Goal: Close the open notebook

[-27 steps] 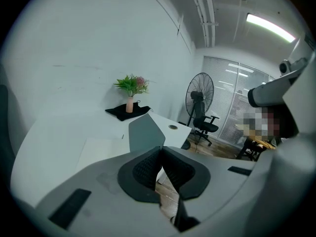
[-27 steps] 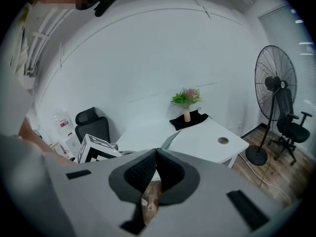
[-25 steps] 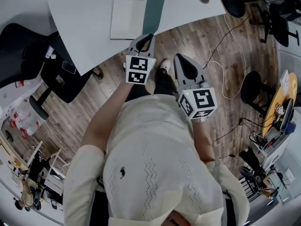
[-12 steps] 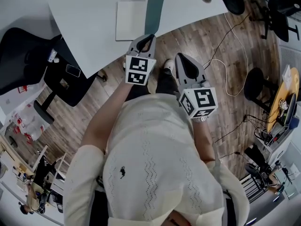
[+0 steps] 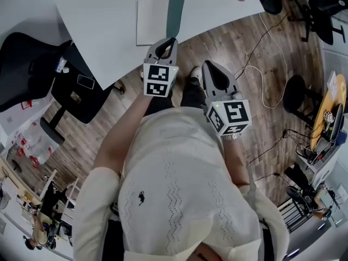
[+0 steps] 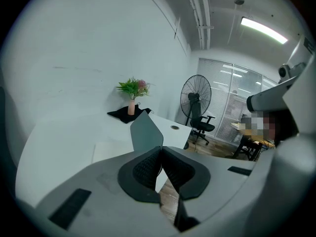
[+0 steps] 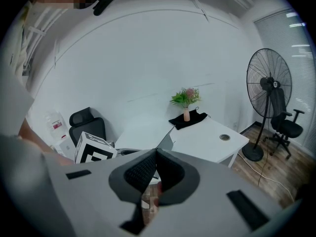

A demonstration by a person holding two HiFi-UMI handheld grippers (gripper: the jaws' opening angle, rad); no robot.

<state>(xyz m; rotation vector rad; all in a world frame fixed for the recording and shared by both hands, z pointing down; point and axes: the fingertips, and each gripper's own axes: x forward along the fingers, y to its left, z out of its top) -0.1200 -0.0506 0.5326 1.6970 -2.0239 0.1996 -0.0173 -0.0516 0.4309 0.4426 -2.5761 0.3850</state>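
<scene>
- The notebook (image 5: 152,15) lay open on the white desk (image 5: 98,20) near its front edge, its pale page flat and its grey-green cover (image 5: 175,11) standing up at the right.
- The left hand-held gripper (image 6: 161,149) was clenched on nothing, its tip at the desk's edge just short of the notebook.
- The right hand-held gripper (image 7: 155,149) was likewise clenched and empty, held beside the left over the wooden floor (image 5: 244,48), apart from the desk.

Bright and even, ceiling strip light (image 6: 264,29) glaring, fisheye edges, dark corners
</scene>
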